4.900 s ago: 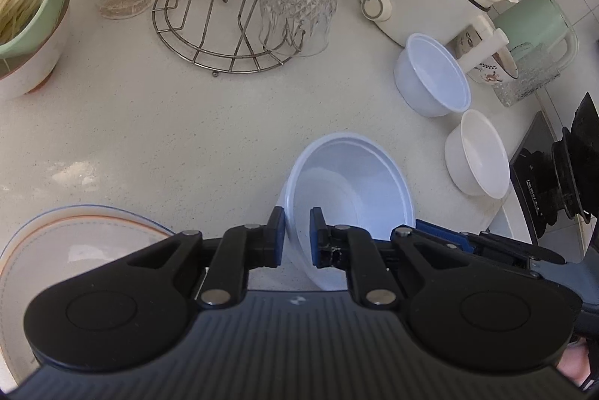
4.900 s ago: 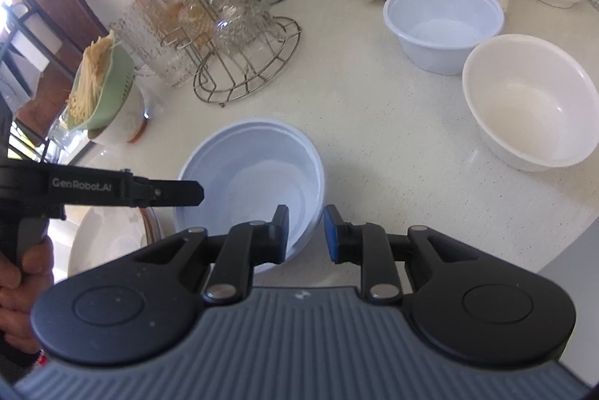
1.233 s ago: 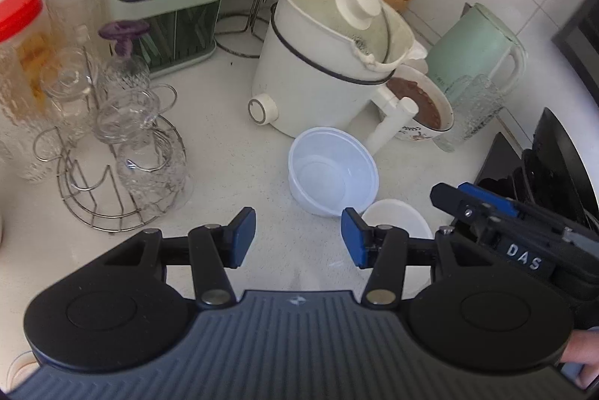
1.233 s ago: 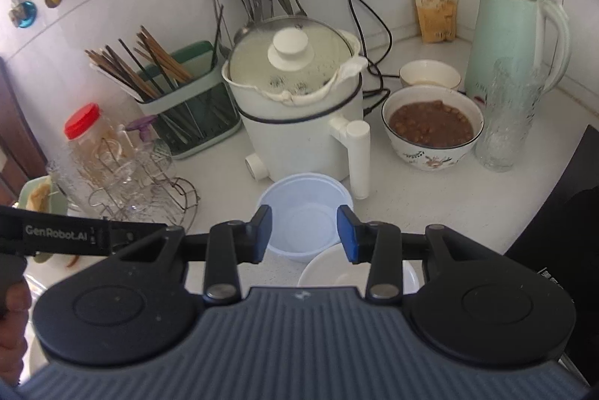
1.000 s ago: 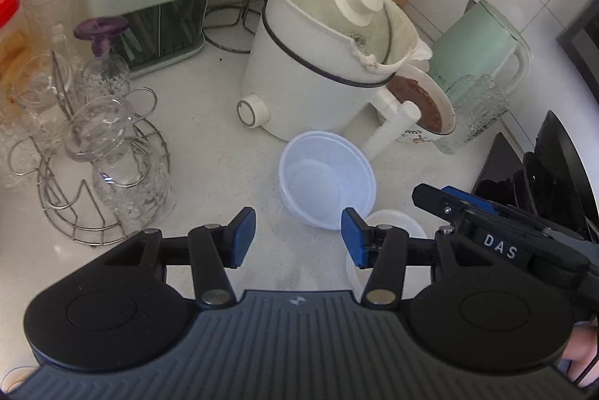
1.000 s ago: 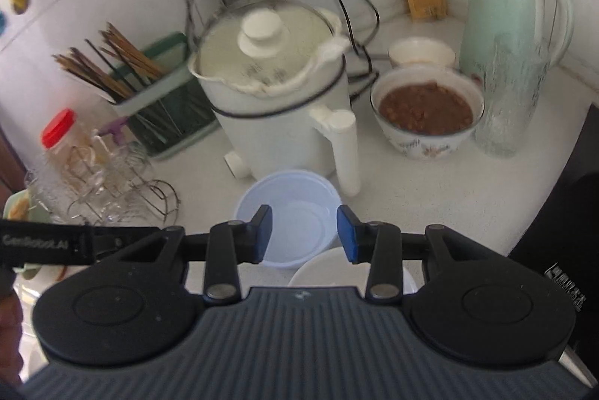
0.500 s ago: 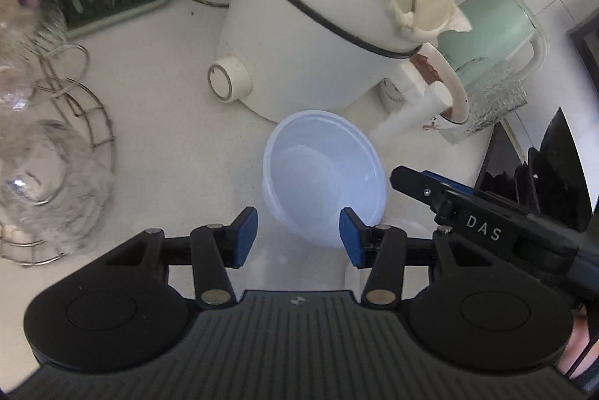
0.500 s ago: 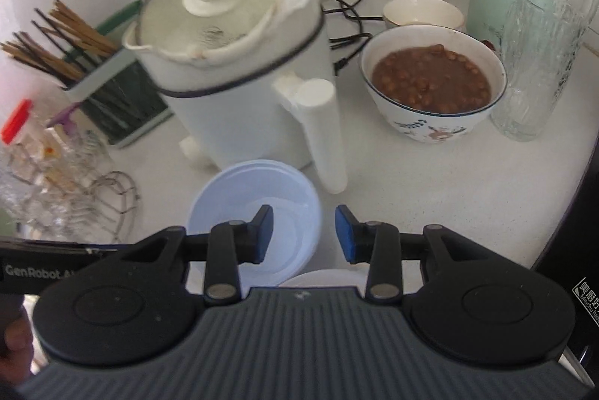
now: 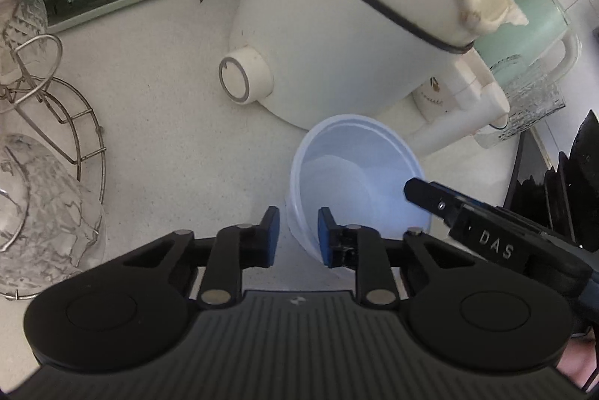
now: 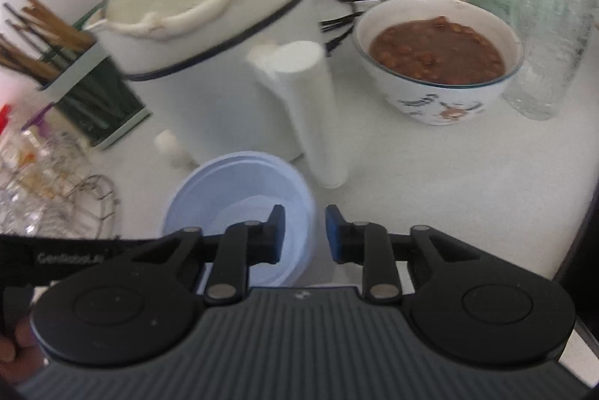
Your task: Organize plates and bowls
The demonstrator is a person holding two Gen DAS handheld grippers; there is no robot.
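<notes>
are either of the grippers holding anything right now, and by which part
Both straddle the rim of the translucent pale blue plastic bowl: left gripper on its left side, right gripper on its right. Their jaws have just been closing; whether the pads grip yet cannot be told.

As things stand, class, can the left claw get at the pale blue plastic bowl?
Probably yes. The left claw already straddles the near rim of the bowl, its jaws having just been closing; nothing blocks it, though the right claw reaches over the far rim.
</notes>
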